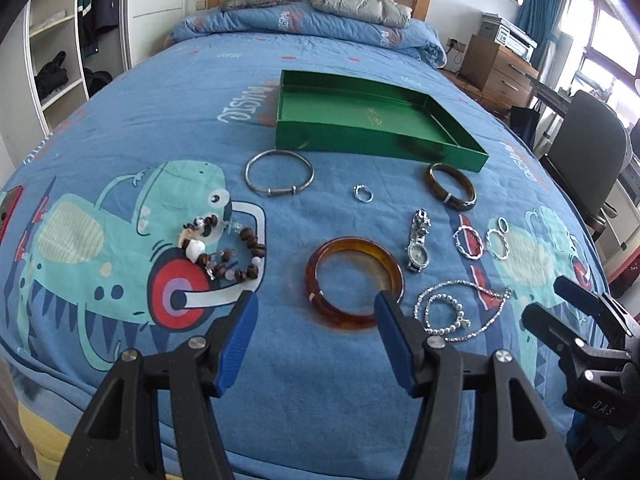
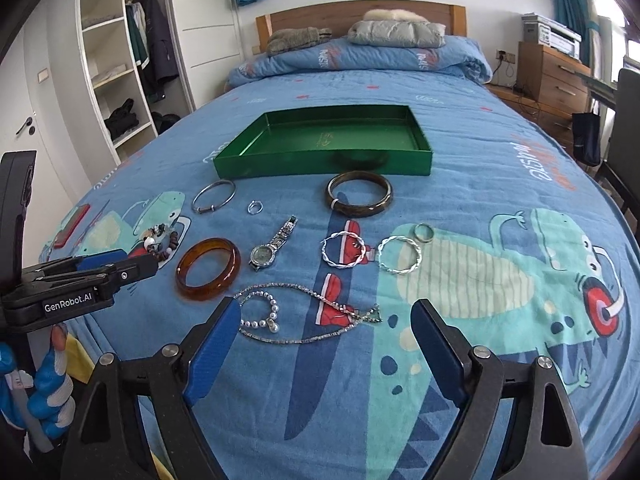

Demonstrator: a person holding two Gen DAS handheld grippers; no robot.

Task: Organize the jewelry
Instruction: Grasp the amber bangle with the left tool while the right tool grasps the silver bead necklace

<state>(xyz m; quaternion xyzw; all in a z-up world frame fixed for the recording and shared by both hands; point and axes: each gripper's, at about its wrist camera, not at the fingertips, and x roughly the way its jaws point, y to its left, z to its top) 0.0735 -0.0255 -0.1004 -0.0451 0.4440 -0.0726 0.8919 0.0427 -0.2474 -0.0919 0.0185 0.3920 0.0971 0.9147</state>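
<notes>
Spread across the blue dinosaur bedspread (image 2: 460, 184), the jewelry lies piece by piece before the empty green tray (image 2: 280, 160), seemingly for sorting, while the left claw (image 1: 316, 308) and right claw (image 2: 326, 316) hover open, the left nearest the amber bangle (image 1: 354, 282).

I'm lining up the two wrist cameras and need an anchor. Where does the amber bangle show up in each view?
Left wrist view: the amber bangle lies low in the centre, just ahead of the open left gripper.
Right wrist view: the amber bangle lies left of centre, beside the wristwatch.
Shared landmark: the green tray lies beyond it in both.
</notes>
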